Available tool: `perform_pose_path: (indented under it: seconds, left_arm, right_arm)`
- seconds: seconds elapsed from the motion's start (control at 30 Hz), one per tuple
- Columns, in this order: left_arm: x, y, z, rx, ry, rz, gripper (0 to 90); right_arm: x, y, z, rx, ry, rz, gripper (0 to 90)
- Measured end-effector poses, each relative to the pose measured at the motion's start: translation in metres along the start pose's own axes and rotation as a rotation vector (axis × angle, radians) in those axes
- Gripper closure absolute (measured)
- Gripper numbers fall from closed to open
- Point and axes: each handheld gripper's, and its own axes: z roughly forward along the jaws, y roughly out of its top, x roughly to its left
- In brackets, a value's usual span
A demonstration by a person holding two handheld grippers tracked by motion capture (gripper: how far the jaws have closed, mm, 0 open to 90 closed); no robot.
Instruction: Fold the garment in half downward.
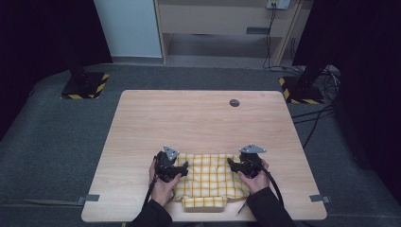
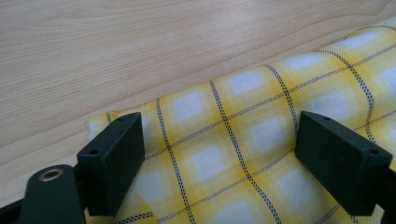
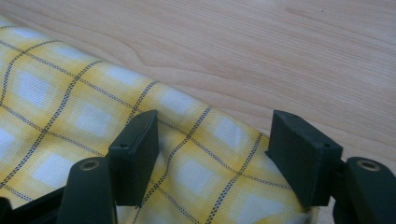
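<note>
Wooden table (image 1: pixel 198 118) — checked cloth (image 1: pixel 208 177) near front edge

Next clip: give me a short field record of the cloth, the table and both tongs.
cloth: yellow checked cloth, folded, at the near table edge
table: light wooden table, small dark disc near far edge
left tongs: jaws open, over the cloth's left end, not gripping
right tongs: jaws open, over the cloth's right end, not gripping

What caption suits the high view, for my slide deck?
Both hand-held grippers, left and right, open over a folded yellow checked cloth.
</note>
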Motion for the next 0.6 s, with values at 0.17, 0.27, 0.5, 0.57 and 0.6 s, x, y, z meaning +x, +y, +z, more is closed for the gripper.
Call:
perform_pose_path:
  seconds: [0.17,0.27,0.5,0.57,0.6]
  left_arm:
    - [-0.002,0.004,-0.006,-0.015,-0.011,-0.007,15.1]
    - [-0.005,0.011,-0.012,-0.058,-0.045,-0.029,15.2]
    - [-0.015,0.030,-0.007,-0.102,-0.090,-0.079,14.7]
    - [-0.018,0.032,0.000,-0.089,-0.084,-0.080,14.5]
    - [-0.019,0.032,0.004,-0.081,-0.078,-0.077,14.5]
  right_arm:
    - [0.000,0.003,-0.005,-0.011,0.009,0.016,30.5]
    - [0.001,0.010,-0.015,-0.041,0.022,0.029,28.2]
    - [0.028,0.032,-0.018,-0.070,0.078,0.014,23.7]
    - [0.037,0.036,-0.011,-0.063,0.083,0.010,23.8]
    - [0.040,0.038,-0.007,-0.060,0.085,0.010,24.2]
